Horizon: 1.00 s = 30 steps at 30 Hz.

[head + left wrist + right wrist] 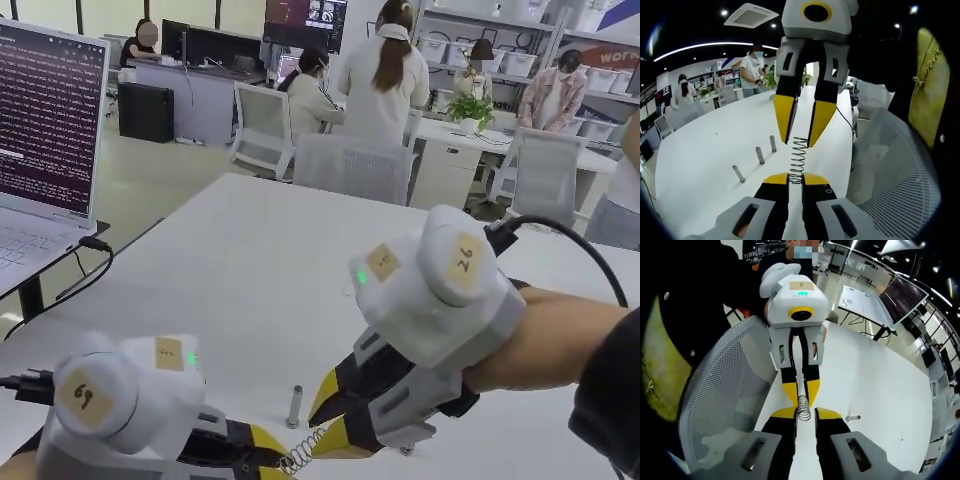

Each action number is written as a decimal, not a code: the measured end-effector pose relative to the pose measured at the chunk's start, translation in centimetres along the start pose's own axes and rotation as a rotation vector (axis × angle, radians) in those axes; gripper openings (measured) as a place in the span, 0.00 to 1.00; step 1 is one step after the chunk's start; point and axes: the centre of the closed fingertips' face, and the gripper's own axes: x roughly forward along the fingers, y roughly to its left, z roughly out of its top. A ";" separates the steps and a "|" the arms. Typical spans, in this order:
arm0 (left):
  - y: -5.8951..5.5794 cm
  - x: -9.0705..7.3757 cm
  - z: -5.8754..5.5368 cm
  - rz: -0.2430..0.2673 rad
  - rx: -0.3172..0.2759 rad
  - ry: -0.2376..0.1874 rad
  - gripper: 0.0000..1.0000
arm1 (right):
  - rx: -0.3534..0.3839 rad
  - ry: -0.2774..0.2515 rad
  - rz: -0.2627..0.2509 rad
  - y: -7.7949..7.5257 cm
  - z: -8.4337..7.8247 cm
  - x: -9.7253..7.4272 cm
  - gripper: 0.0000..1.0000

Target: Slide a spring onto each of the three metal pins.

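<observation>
A: Head view first. Where was the spring?

B: The spring [303, 450] hung in the air above the tabletop [250, 270], between both tools. The left tool [272, 455] was at one end and the right tool [318, 435] at the other. One pin [296, 405] stood upright on the tabletop just behind them.

A: Left gripper view?

B: The left tool [795, 178] had its jaws nearly together, clamped on the near end of the spring [797, 160]. The right tool [799, 143] pointed down from the top of the view, jaws slightly apart, tips bracketing the far coils. I could not tell whether they pressed on the coils. Three pins stood in a row on the tabletop to the left: near pin [738, 173], middle pin [759, 155], far pin [773, 143]. All were apart from the spring.

A: Right gripper view?

B: The spring [804, 411] showed end-on between the yellow tips of the right tool [806, 415]. The gap was narrow and the coils sat close to both sides, but the grip there was not confirmed. The left tool [802, 399] sat opposite, jaws tight on the other end. A pin [852, 417] showed on the tabletop to the right, apart from the spring.
</observation>
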 end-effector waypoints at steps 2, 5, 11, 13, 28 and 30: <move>-0.2 0.0 0.1 -0.010 -0.003 -0.009 0.01 | 0.008 -0.020 0.004 -0.1 0.2 -0.1 0.12; -0.1 -0.1 0.1 -0.011 -0.006 -0.016 0.01 | 0.029 -0.056 0.016 0.1 0.3 -0.2 0.14; -0.1 -0.3 0.4 -0.020 -0.013 -0.040 0.01 | 0.051 -0.076 0.029 0.4 -0.1 0.0 0.15; -0.3 -0.3 0.6 -0.025 -0.010 -0.048 0.01 | 0.054 -0.083 0.033 0.4 0.0 0.1 0.15; -0.6 -0.3 1.8 -0.032 -0.011 -0.083 0.01 | 0.057 -0.085 0.051 0.6 0.2 0.7 0.13; -0.6 -0.3 1.9 -0.032 -0.012 -0.088 0.01 | 0.058 -0.081 0.054 0.7 0.1 0.8 0.13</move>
